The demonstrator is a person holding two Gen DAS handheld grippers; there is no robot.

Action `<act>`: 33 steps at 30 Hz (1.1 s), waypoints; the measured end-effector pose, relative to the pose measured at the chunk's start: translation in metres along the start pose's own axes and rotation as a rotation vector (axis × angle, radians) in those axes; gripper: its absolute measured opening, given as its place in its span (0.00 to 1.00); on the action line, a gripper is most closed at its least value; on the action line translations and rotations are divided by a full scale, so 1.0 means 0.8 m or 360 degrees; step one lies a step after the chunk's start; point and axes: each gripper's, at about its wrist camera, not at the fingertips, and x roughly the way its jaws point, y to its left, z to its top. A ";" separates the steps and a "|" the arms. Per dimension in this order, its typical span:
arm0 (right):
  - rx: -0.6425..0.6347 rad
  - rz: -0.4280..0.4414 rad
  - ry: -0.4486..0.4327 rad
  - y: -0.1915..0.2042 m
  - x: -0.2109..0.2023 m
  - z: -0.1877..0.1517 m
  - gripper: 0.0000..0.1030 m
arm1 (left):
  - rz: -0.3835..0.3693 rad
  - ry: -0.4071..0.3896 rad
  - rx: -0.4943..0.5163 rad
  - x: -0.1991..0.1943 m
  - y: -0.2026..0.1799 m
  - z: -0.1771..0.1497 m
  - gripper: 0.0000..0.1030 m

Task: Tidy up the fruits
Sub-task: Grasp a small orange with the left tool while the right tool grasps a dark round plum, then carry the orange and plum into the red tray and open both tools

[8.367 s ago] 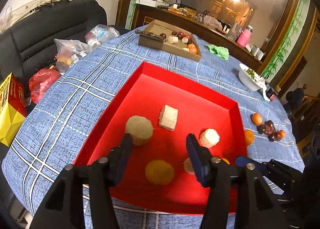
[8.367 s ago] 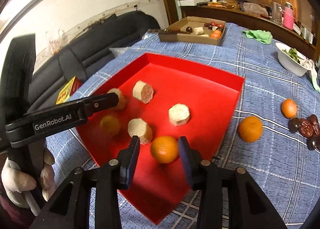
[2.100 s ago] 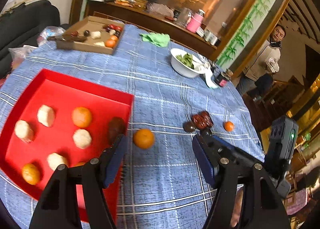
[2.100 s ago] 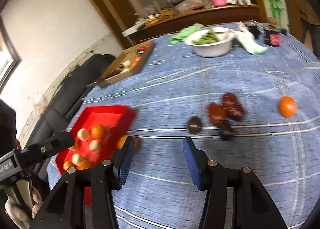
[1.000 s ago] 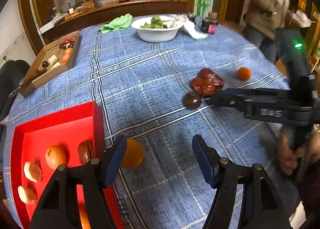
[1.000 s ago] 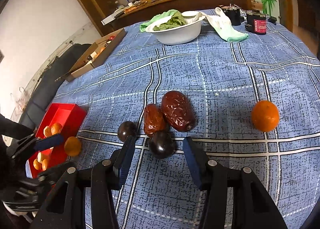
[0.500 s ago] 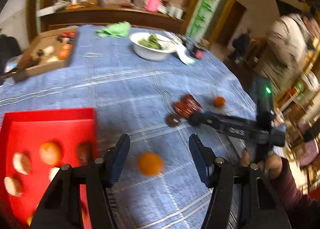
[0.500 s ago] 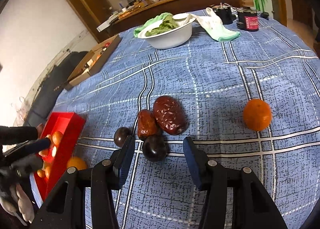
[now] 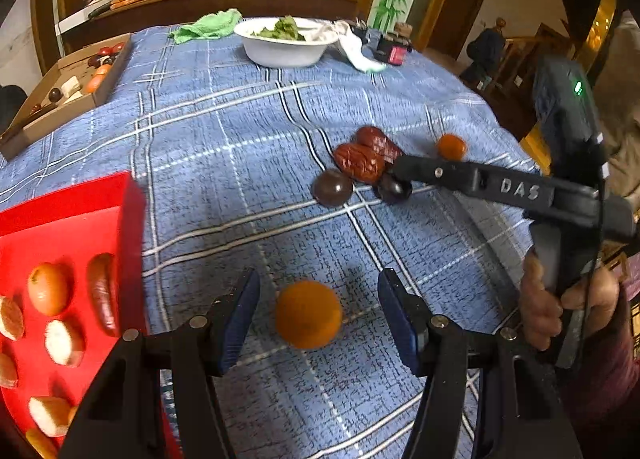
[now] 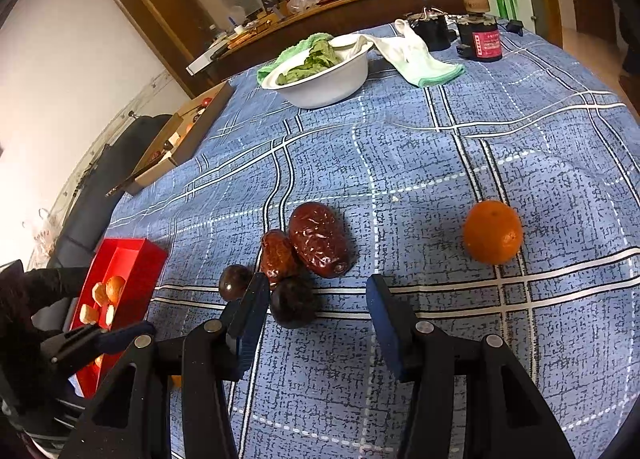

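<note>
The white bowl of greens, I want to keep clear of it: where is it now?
The white bowl sits at the table's far side in both wrist views, between the green cloth and the white cloth, well beyond the dates.

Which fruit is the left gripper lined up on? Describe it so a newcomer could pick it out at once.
On the blue checked tablecloth, just right of the red tray, an orange lies alone between the open left gripper fingers, untouched. The other loose orange is smaller-looking and lies beyond the dark dates.
</note>
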 end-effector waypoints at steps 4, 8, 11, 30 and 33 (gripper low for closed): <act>-0.0092 -0.0037 0.0011 0.014 0.006 -0.003 0.52 | 0.0028 0.0014 0.0007 0.013 0.000 -0.007 0.44; -0.0196 -0.0083 0.0036 0.028 0.016 -0.007 0.52 | 0.0060 -0.0016 -0.0008 0.009 0.006 -0.011 0.31; -0.0278 -0.0158 0.0023 0.038 0.020 -0.010 0.52 | 0.0070 -0.0034 -0.0031 0.008 0.006 -0.012 0.31; -0.0459 -0.0278 0.0005 0.064 0.014 -0.028 0.25 | 0.0105 -0.0210 -0.0163 -0.051 0.018 -0.035 0.31; -0.0398 -0.0216 -0.0019 0.067 -0.006 -0.034 0.26 | 0.0112 -0.0262 -0.0233 -0.076 0.039 -0.042 0.31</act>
